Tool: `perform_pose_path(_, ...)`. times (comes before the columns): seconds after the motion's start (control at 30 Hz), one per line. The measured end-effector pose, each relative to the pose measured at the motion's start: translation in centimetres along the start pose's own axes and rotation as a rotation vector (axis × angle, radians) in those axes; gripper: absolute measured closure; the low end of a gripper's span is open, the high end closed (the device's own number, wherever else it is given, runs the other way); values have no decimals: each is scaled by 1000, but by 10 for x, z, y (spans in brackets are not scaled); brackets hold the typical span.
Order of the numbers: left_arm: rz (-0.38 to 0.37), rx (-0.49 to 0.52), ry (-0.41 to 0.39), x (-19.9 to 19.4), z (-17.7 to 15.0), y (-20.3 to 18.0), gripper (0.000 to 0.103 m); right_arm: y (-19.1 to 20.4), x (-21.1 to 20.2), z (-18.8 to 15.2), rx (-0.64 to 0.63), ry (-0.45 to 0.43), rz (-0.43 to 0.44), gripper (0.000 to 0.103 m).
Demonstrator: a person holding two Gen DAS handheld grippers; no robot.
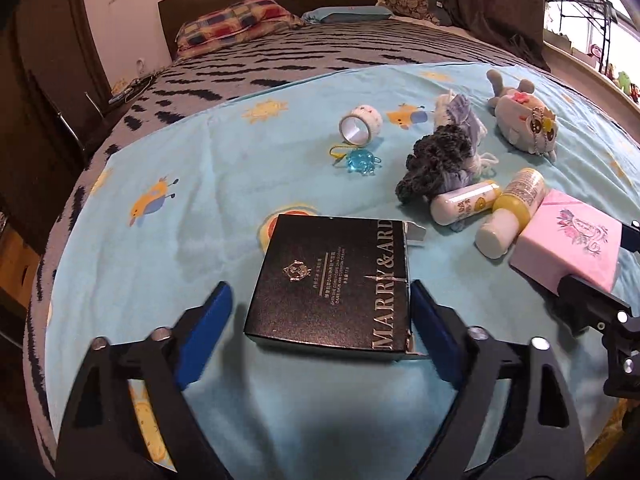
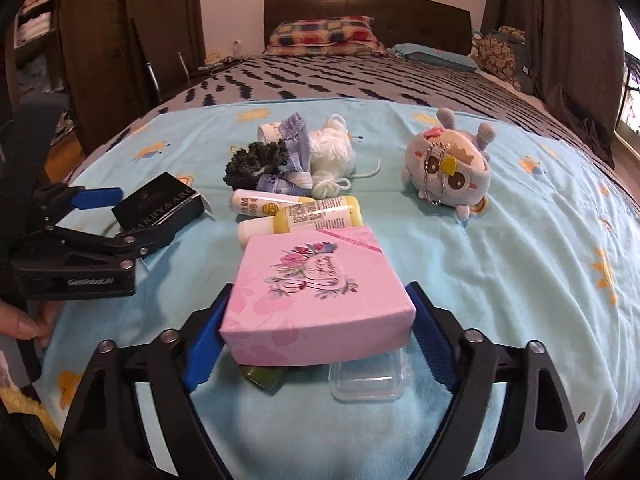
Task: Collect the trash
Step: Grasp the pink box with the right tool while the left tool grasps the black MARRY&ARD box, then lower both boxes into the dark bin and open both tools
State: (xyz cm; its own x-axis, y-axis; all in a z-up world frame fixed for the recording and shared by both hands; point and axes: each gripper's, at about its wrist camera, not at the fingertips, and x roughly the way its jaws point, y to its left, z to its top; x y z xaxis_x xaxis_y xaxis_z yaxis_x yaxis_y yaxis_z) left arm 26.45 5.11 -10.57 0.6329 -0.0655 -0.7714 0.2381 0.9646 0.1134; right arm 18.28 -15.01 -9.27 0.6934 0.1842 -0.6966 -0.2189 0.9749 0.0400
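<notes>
While both claws straddle boxes on bed (image 1: 168, 148), step is grasp phase. Left claw (image 1: 322, 334) spread around black box (image 1: 332, 280), not clamped. Right claw (image 2: 318, 334) pinching pink box (image 2: 316, 296), apparently lifted. Next: close left claw, lift both.

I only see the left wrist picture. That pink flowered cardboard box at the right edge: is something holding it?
Observer: Yes. The right gripper has its jaws against both sides of the pink flowered cardboard box.
Operator: Anything hidden beneath it?
Observer: A clear plastic tray peeks out from under its near edge.
Operator: Just that?
Observer: A dark green object lies beside the tray, also partly under the box. I cannot tell what it is.
</notes>
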Motion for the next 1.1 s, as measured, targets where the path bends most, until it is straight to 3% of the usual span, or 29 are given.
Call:
perform_pose_path(0.33, -14, -6, -35, -15, 0, -4, 33, -2, -24, 2, 4, -75, 18, 25)
perform_pose_path(0.63, 5, 47, -180, -100, -14, -24, 33, -6, -90, -2, 5, -169, 35, 25)
perform_pose_path(0.87, -30, 77, -266, -167, -64, -48, 33, -3, -147, -34, -21, -204, 56, 25)
perform_pose_path(1.1, -93, 47, -242, -192, -133, -71, 33, -10, -172, -88, 23, -141, 77, 25)
